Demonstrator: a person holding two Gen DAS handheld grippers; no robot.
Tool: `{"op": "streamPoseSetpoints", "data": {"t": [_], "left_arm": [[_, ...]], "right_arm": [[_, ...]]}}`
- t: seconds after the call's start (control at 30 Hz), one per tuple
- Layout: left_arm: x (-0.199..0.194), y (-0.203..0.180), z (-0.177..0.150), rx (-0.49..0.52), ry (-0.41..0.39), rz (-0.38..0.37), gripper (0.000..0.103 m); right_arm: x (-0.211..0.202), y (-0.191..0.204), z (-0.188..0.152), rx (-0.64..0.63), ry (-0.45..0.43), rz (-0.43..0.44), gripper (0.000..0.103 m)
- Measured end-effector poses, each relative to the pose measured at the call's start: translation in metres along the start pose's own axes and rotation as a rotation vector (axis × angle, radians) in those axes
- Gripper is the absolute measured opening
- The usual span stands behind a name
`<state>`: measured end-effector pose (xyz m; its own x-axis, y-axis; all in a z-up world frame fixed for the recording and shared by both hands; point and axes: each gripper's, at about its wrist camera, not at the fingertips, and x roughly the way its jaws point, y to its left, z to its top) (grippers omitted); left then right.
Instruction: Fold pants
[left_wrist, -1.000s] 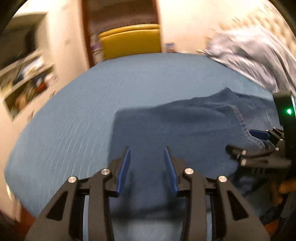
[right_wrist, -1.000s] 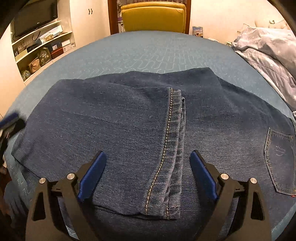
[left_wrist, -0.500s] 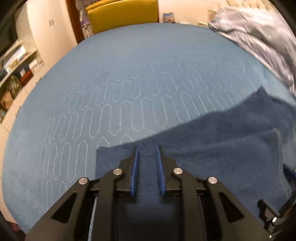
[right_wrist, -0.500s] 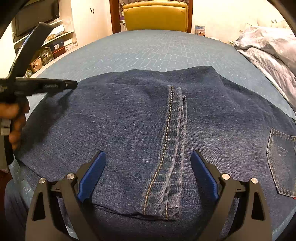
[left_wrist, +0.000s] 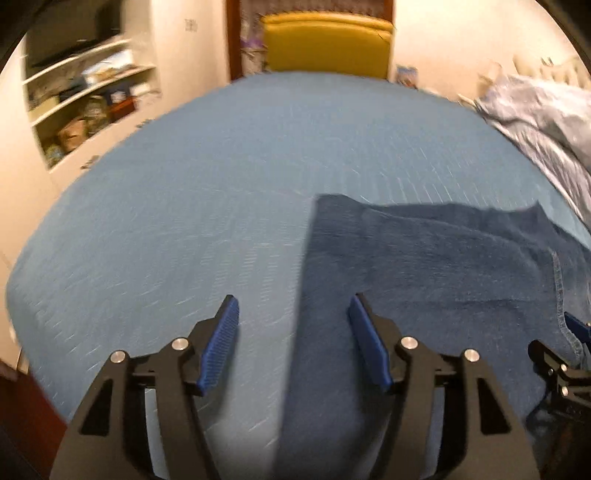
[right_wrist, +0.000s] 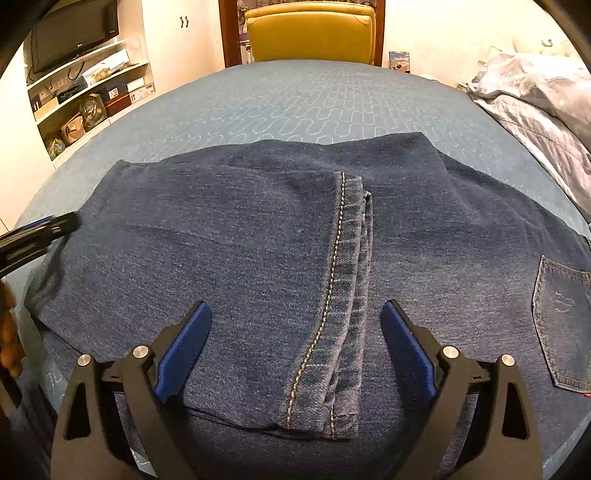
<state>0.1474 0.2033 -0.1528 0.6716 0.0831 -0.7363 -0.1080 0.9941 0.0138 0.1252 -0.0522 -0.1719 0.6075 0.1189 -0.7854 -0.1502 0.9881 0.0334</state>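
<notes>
Dark blue jeans (right_wrist: 240, 240) lie folded on the blue quilted bed (right_wrist: 295, 99), leg hems (right_wrist: 343, 295) stacked over the seat, a back pocket (right_wrist: 561, 314) at the right. My right gripper (right_wrist: 295, 308) hovers open and wide, straddling the hems without touching them. My left gripper (left_wrist: 293, 306) is over the jeans' left edge (left_wrist: 306, 277), its jaws opening; the cloth edge runs between the fingers, not pinched. In the right wrist view the left gripper (right_wrist: 62, 227) shows at the far left with a hand (right_wrist: 7, 332) below it. In the left wrist view the right gripper (left_wrist: 554, 365) sits at the right margin.
A yellow chair (right_wrist: 310, 33) stands past the bed's far end. Shelves (right_wrist: 85, 99) with boxes and bags and a TV (right_wrist: 74, 33) line the left wall. A crumpled grey-blue duvet (right_wrist: 535, 99) lies on the bed's right side.
The left gripper narrowed its jaws, then widened them, and swung down to the jeans' left edge. The right gripper and the jeans have stayed put.
</notes>
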Motion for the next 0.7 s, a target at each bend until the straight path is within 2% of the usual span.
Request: {"op": "streamPoseSetpoints", "data": {"t": [0.1,0.17,0.2,0.27,0.33,0.43,0.5,0.57,0.63,0.7], "left_arm": [[-0.029,0.004,-0.019,-0.005,-0.056,-0.025,0.061],[-0.039,0.003,-0.034,0.002,-0.052,-0.059,0.061],[-0.038,0.003,-0.045,0.009,-0.03,-0.079,0.061],[-0.037,0.015,-0.058,0.007,-0.015,-0.074,0.062],[-0.04,0.018,-0.068,-0.03,-0.041,-0.09,0.062],[-0.036,0.016,-0.071,-0.002,-0.052,-0.072,0.064],[-0.033,0.017,-0.073,-0.022,-0.055,-0.08,0.065],[-0.034,0.017,-0.076,-0.026,-0.058,-0.07,0.067],[-0.035,0.018,-0.073,-0.044,-0.04,-0.047,0.079],[-0.034,0.024,-0.066,-0.108,0.001,-0.071,0.085]], "right_arm": [[-0.004,-0.001,0.004,0.008,0.013,0.003,0.09],[-0.01,-0.002,0.01,0.029,0.022,-0.024,0.09],[-0.017,-0.001,0.014,0.039,-0.001,-0.033,0.09],[-0.03,0.005,0.024,0.031,-0.043,-0.028,0.09],[-0.038,0.016,0.038,0.006,-0.06,-0.011,0.09],[-0.04,0.028,0.053,-0.013,-0.08,-0.012,0.091],[-0.032,0.036,0.062,-0.017,-0.072,-0.021,0.092],[-0.012,0.04,0.067,-0.011,-0.017,-0.015,0.095],[0.012,0.041,0.067,0.002,0.087,-0.039,0.098],[0.03,0.041,0.064,0.01,0.162,-0.066,0.098]]}}
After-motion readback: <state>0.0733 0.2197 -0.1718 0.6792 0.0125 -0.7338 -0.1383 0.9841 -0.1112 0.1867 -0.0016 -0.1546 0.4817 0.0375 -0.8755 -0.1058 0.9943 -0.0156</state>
